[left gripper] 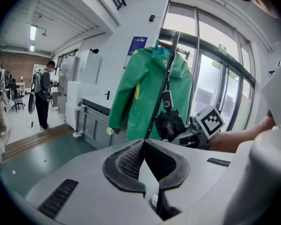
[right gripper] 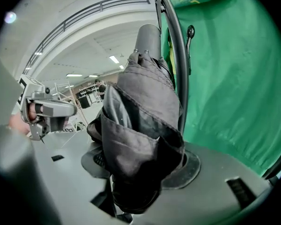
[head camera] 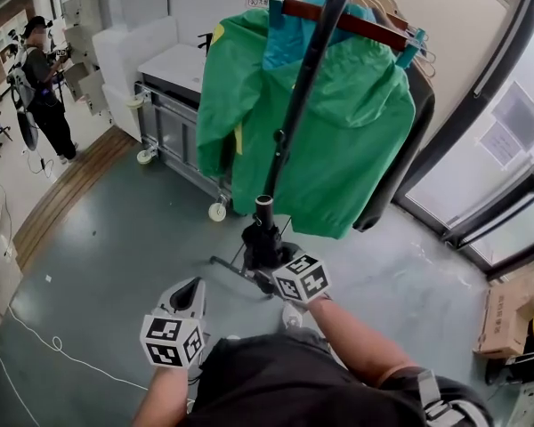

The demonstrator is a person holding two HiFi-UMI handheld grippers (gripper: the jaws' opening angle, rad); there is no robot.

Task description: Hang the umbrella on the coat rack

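A folded black umbrella (head camera: 262, 234) stands upright beside the coat rack's black pole (head camera: 303, 87), its tip pointing up. My right gripper (head camera: 265, 261) is shut on the umbrella's lower body; in the right gripper view the dark fabric (right gripper: 140, 125) bulges between the pads and hides most of them. A green jacket (head camera: 338, 140) hangs on a hanger from the rack's top, just behind the umbrella. My left gripper (head camera: 189, 294) hovers lower left of the umbrella, apart from it, its pads (left gripper: 131, 161) meeting at the tips with nothing between them. From the left gripper view the umbrella (left gripper: 170, 122) appears ahead to the right.
The rack's base legs (head camera: 227, 263) spread on the grey floor. A metal cart on casters (head camera: 173, 123) and white cabinets (head camera: 147, 47) stand behind the jacket. Glass doors (head camera: 507, 149) line the right side, a cardboard box (head camera: 507, 314) near them. A person (head camera: 44, 87) stands far left; a white cable (head camera: 53, 341) lies on the floor.
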